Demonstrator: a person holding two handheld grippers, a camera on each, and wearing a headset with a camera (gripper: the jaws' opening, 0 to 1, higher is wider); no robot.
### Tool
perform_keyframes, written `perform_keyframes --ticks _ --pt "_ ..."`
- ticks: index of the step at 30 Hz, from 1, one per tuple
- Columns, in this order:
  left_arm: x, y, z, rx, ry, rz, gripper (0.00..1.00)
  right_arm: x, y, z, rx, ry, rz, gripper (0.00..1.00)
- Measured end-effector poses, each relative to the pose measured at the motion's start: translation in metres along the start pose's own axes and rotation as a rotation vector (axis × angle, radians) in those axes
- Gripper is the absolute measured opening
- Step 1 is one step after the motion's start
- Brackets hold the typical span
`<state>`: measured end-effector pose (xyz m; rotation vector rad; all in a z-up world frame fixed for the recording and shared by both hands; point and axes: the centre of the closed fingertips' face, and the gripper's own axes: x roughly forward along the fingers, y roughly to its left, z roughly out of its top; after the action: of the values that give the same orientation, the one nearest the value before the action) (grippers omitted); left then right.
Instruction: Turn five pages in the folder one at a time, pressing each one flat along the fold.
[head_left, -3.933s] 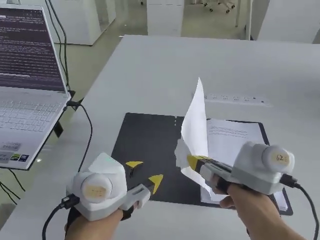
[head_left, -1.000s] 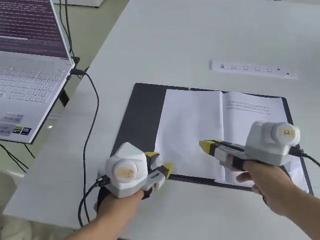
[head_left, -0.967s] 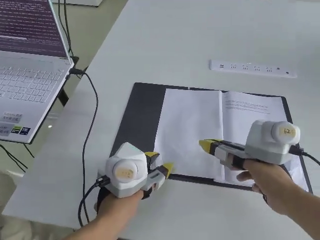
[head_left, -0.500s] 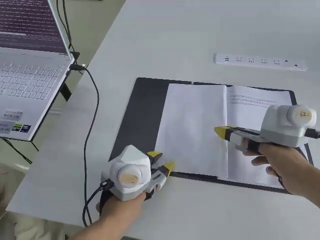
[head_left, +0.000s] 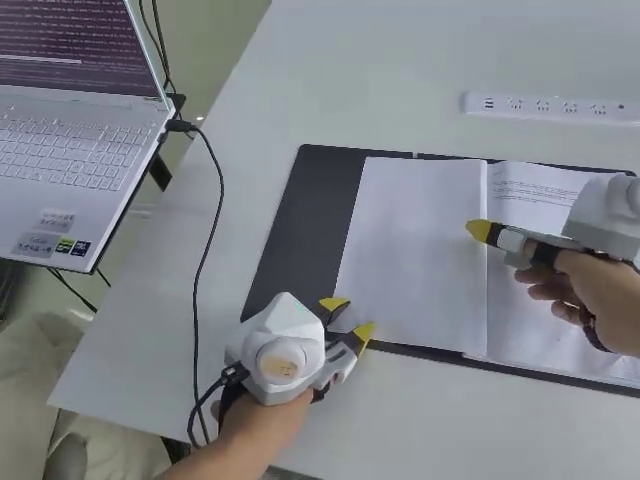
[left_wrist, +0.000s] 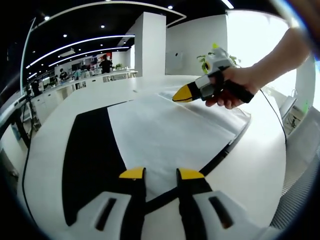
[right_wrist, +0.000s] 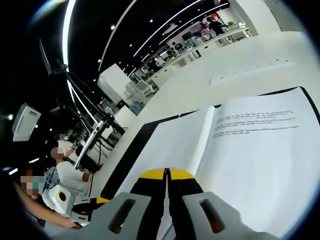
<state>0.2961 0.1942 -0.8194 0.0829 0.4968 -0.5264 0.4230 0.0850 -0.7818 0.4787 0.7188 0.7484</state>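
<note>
The lifted page (head_left: 415, 250) had settled flat, the right tongs (head_left: 478, 230), pressed together, sliding up the fold (head_left: 486, 300), the left tongs (head_left: 347, 318) apart and idle

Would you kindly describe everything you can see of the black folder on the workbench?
The folder lies open and flat on the white workbench. Its cover looks matte black, showing as a broad strip left of the paper and a thin border along the near edge. A blank page lies left of the fold, a printed page right. The right gripper, shut, points at the fold; the left gripper, open, sits at the near edge.
</note>
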Motion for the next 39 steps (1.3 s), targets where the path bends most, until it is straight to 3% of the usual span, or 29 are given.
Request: perform_keyframes --ticks 6,12,14,22,33,39 --pt "0.0 0.0 0.0 0.006 0.001 -0.001 0.23 0.009 -0.008 0.008 0.05 0.047 0.008 0.0" --pt "-0.001 -0.001 0.0 0.013 -0.001 -0.005 0.23 0.017 -0.035 0.024 0.114 0.023 -0.029 0.0" --pt "-0.001 -0.001 0.0 0.012 0.0 -0.006 0.23 0.019 -0.039 0.027 0.15 0.018 -0.02 0.0" --pt "-0.002 -0.002 0.001 0.021 0.006 -0.013 0.23 0.035 -0.054 0.045 0.175 -0.015 -0.052 0.0" --pt "-0.002 -0.002 0.001 0.023 0.014 -0.016 0.23 0.05 -0.078 0.072 0.206 -0.076 -0.146 0.0" --pt "-0.002 -0.002 0.0 0.025 0.015 -0.017 0.23 0.055 -0.082 0.075 0.182 -0.086 -0.169 0.0"
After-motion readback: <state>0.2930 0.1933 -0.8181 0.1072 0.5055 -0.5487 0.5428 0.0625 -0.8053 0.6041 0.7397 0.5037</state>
